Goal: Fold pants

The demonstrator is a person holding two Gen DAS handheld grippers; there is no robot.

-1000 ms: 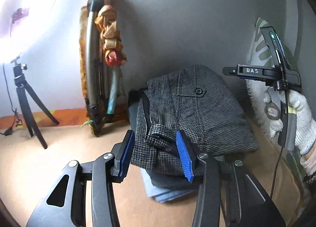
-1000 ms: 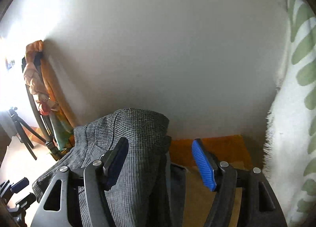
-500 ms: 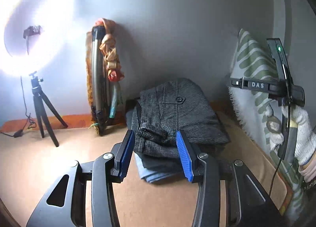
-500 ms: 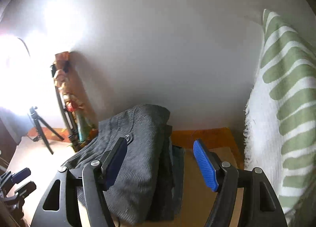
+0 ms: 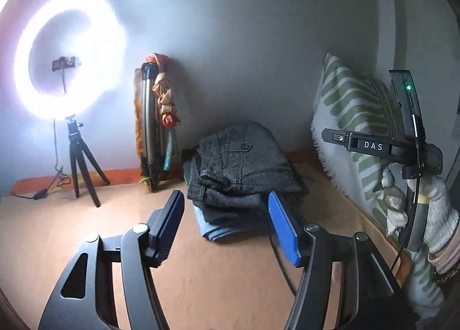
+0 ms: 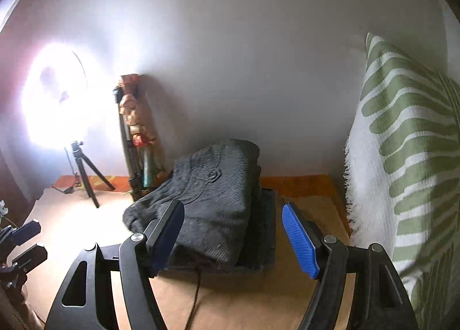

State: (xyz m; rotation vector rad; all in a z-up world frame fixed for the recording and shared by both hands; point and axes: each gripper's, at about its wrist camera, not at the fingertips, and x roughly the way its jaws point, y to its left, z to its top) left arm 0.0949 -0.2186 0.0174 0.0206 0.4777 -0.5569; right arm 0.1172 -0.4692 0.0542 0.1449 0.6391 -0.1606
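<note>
1. Two grippers faced a stack of folded clothes on a tan surface [image 5: 230,287] set against a pale wall.
2. On top of the stack lay the folded pants [image 5: 244,166], grey and finely checked, with a buttoned pocket facing up; a darker garment and a light blue garment [image 5: 218,229] lay beneath them.
3. The left gripper [image 5: 227,228] hung short of the stack, its jaws having just been opening; they stood wide with nothing between the blue pads.
4. The right gripper [image 6: 233,235] likewise stood wide and held nothing, clear of the near edge of the pants.
5. From the left view, a hand in a white knit glove [image 5: 431,215] held the right gripper's handle, marked "DAS".
6. A green-and-white leaf-patterned cushion [image 6: 408,157] leaned upright to the right of the stack.
7. A glowing ring light [image 5: 69,51] on a small black tripod [image 5: 80,166] stood at the far left.
8. A folded stand wrapped in orange cloth [image 5: 155,129] leaned against the wall between the tripod and the stack.
</note>
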